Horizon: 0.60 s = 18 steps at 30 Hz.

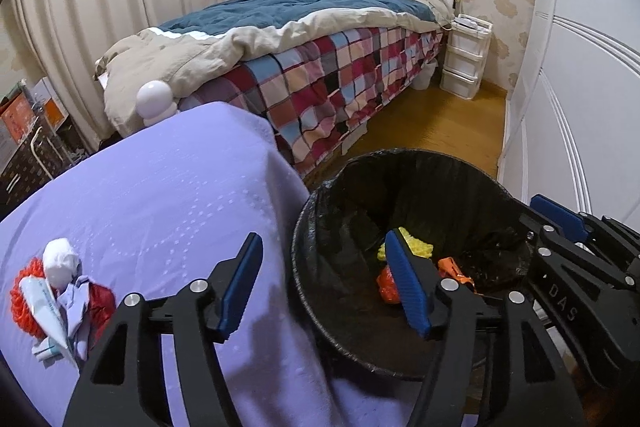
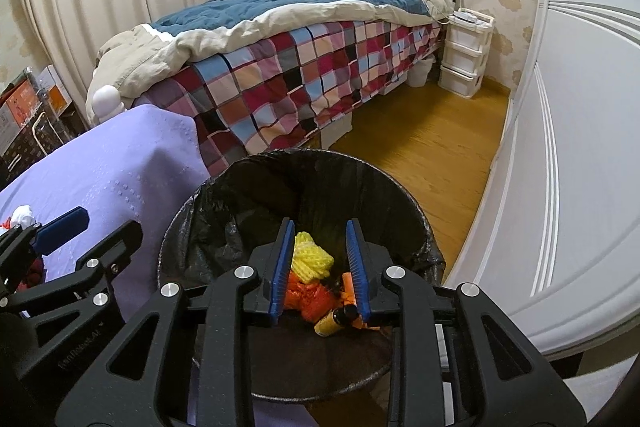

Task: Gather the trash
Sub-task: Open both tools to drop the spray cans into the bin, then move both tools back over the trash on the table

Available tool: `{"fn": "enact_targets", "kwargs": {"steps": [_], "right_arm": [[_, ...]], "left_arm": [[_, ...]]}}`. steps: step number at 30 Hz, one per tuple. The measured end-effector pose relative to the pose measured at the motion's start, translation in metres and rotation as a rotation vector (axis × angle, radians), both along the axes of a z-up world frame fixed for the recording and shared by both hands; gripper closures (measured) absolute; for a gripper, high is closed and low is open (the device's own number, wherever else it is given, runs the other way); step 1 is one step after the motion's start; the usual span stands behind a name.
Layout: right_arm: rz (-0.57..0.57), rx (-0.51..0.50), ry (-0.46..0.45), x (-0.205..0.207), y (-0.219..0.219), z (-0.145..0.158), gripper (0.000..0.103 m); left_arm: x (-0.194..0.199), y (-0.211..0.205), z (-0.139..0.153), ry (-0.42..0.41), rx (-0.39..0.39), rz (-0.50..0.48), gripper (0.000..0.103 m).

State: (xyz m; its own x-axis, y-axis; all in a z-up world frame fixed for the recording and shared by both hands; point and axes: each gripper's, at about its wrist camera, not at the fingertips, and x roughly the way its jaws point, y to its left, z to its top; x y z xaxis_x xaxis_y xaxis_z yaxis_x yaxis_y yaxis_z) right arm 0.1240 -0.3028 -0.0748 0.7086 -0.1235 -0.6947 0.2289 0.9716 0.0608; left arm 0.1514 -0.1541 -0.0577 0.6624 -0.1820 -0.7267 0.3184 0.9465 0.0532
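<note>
A black-lined trash bin (image 1: 298,239) (image 2: 176,219) stands against the purple-covered table (image 1: 160,195) (image 2: 104,175). At its bottom lie a yellow yarn ball (image 1: 418,247) (image 2: 312,261), orange wrappers (image 2: 306,297) and a small yellow bottle (image 2: 330,325). My left gripper (image 1: 324,285) is open and empty, straddling the table edge and the bin's rim. My right gripper (image 2: 320,267) hangs over the bin, its jaws a little apart with nothing pressed between them. On the table's left lies a pile of trash (image 1: 60,301): red mesh, a white paper wad, a tube, crumpled paper.
Behind the table is a bed with a checked sheet (image 1: 320,75) (image 2: 304,75). A white wardrobe (image 1: 580,107) (image 2: 580,147) runs along the right, with wooden floor (image 2: 432,139) between. White drawers (image 1: 466,55) stand at the far wall; boxes (image 1: 24,119) sit far left.
</note>
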Motion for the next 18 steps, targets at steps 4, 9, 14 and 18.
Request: {"fn": "enact_targets", "kwargs": {"steps": [4,9,14,18], "right_arm": [[0.003,-0.001,-0.007,-0.005,0.006,0.002,0.067],[0.02,0.003,-0.008,-0.016,0.023,0.004,0.066],[0.048,0.013,-0.012,-0.025,0.043,0.008,0.065],[0.091,0.008,-0.018,-0.031,0.067,0.012,0.058]], "left_arm": [[-0.006,0.013,0.0,0.009,-0.005,0.023,0.04],[-0.015,0.033,0.003,0.015,-0.004,0.062,0.04],[-0.024,0.058,0.008,0.009,-0.007,0.11,0.04],[-0.032,0.083,0.011,0.005,-0.01,0.16,0.04]]}}
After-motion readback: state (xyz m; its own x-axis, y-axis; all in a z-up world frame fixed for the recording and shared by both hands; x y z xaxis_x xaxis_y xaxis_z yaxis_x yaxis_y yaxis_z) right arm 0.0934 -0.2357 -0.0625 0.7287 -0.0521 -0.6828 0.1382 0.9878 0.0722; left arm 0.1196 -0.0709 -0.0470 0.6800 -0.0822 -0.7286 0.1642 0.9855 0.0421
